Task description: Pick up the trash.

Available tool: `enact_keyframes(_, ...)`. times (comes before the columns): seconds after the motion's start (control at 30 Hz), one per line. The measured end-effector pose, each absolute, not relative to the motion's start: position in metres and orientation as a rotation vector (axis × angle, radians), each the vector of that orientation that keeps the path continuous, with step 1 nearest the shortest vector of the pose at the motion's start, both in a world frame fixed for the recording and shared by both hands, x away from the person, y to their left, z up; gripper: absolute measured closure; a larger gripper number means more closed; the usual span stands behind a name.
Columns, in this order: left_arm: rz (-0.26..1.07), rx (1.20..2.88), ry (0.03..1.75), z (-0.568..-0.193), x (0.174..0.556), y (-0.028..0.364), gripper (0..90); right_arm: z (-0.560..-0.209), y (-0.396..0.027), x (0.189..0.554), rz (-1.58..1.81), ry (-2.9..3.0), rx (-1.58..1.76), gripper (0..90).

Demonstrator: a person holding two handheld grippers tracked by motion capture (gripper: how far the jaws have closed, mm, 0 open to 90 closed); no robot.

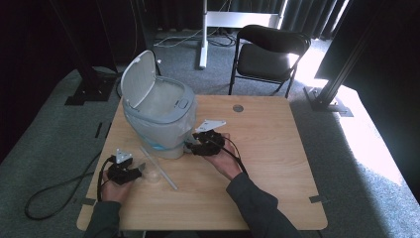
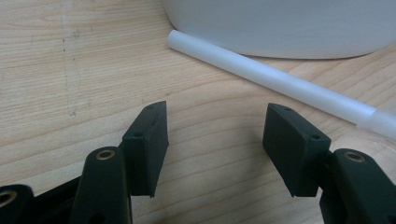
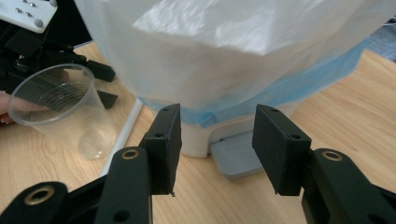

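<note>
Wooden table [image 1: 277, 163] on grey carpet, dark curtains behind, black folding chair [image 1: 270, 52] beyond the far edge. Small pedal bin [image 1: 158, 119] stands on the left half of the table, lid flipped up and back, lined with a pale plastic bag whose blue edge hangs down around the body; in the right gripper view the bin's grey foot pedal [image 3: 236, 158] sticks out at the base. Right gripper [image 1: 190, 145] sits low at the bin's front right, just beside the base; in its own view the jaws are apart with nothing gripped, pedal and bin foot showing in the gap beyond them, not touching as far as can be seen. Left gripper [image 1: 141, 169] rests near the table's left front edge, jaws released and spread over bare wood, holding nothing. Clear plastic cup [image 1: 152, 173] stands upright just right of the left gripper; in the right gripper view it is near the bin, apart from it. White straw [image 1: 159, 168] lies flat on the table, running diagonally from the bin's base toward the front, passing right beside the cup; whether it touches the cup can't be told. Both forearms in dark sleeves come in from the near edge.
</note>
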State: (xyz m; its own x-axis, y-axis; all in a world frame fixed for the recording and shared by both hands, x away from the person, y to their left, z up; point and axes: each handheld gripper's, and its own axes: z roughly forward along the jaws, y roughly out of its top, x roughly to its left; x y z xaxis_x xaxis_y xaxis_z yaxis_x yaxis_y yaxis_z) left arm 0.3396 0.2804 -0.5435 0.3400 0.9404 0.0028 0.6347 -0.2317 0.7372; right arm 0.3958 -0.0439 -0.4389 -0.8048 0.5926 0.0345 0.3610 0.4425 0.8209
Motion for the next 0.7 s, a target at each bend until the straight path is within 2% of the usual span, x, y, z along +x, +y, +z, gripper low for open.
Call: enact_keyframes(0.7, 0.607, 1.961, 1.374, -0.544, 0.340, 0.280, 40.7, -0.476, -0.014, 0.378, 1.263, 2.548, 0.777, 50.5)
